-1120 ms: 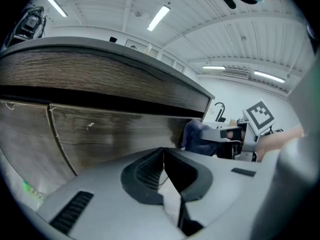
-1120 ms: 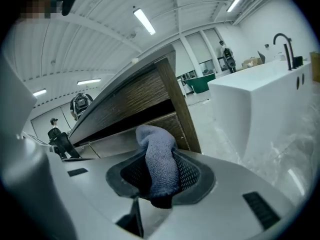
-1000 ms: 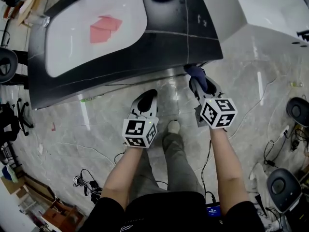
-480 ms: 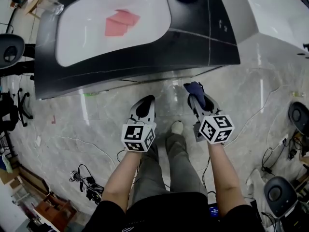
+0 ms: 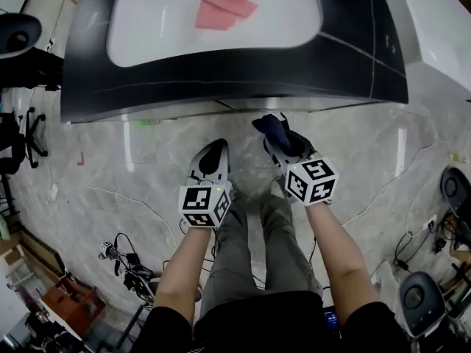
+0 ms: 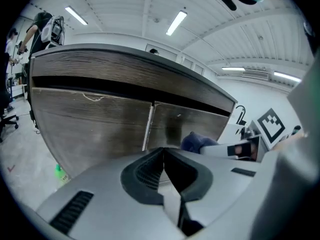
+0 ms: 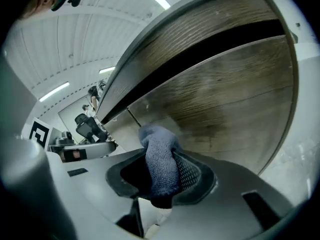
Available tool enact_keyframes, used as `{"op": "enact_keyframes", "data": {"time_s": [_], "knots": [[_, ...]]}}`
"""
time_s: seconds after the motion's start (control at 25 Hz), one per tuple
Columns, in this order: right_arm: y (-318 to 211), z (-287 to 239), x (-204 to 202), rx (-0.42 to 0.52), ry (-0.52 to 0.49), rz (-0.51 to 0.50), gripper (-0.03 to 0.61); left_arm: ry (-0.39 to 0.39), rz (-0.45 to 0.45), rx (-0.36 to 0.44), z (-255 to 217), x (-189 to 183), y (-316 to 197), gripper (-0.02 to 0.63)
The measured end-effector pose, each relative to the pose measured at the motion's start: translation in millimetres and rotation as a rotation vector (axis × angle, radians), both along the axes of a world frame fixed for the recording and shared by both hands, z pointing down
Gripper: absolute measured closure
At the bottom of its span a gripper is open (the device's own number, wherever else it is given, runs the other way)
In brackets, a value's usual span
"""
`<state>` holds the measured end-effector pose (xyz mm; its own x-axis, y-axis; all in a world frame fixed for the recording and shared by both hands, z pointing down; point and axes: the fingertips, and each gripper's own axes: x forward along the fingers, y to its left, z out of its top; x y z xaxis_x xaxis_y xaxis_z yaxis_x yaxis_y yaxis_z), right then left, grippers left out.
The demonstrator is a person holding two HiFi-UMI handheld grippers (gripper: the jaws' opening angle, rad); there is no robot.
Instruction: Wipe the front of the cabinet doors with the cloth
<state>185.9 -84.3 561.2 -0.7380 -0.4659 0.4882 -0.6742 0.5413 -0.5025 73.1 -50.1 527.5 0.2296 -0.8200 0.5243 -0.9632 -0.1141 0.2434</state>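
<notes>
right claw (image 5: 282,145): clenched on a dark blue cloth (image 7: 159,159), pinched between both jaws, free end bunched up past the tips
cloth position: just in front of the right door (image 7: 235,99) of the cabinet, low down near its foot; contact with the wood not clear from any view
left claw (image 6: 164,165): jaws pressed together with nothing between them, held beside the right claw, aimed at the cabinet and apart from it
left door (image 6: 95,129): dark wood grain, meeting the right door at a pale upright seam (image 6: 148,126), both set under a black recess and a curved dark edge
counter top (image 5: 169,20): white and rounded, ringed by a black band, seen from above
pink paper (image 5: 226,8): folded, lying on the counter top, well apart from both claws
floor (image 5: 103,168): pale glossy marble, running up to the foot of the cabinet
green bottle (image 6: 60,173): small, on the floor at the foot of the left door
person: bare forearms behind the two marker cubes, grey trouser legs (image 5: 250,248) between them
cables (image 5: 121,259): tangled on the floor to the left of the person
office chair (image 5: 18,35): dark, near the left end of the cabinet
</notes>
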Motion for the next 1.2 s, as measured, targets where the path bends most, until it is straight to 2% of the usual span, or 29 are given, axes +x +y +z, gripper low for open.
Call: {"op": "enact_keyframes", "data": {"time_s": [0.28,0.56,0.88,1.2], "knots": [[-4.5,7.1,-62.2,0.004,-0.009,-0.081,0.454,-0.001,-0.046,0.004,4.5,-31.9,6.3,0.604],[-18.6,5.4,-81.2,0.024,-0.014,-0.091,0.454,-0.002,-0.057,0.004,11.1,-38.3,-2.9,0.604],[-37.7,10.3,-39.8,0.037,0.011,-0.031,0.454,-0.009,-0.022,-0.007,18.5,-20.6,-13.3,0.604],[-53.7,11.5,27.4,0.049,0.037,0.059,0.454,-0.001,0.049,-0.013,21.7,23.9,-27.9,0.604]]}}
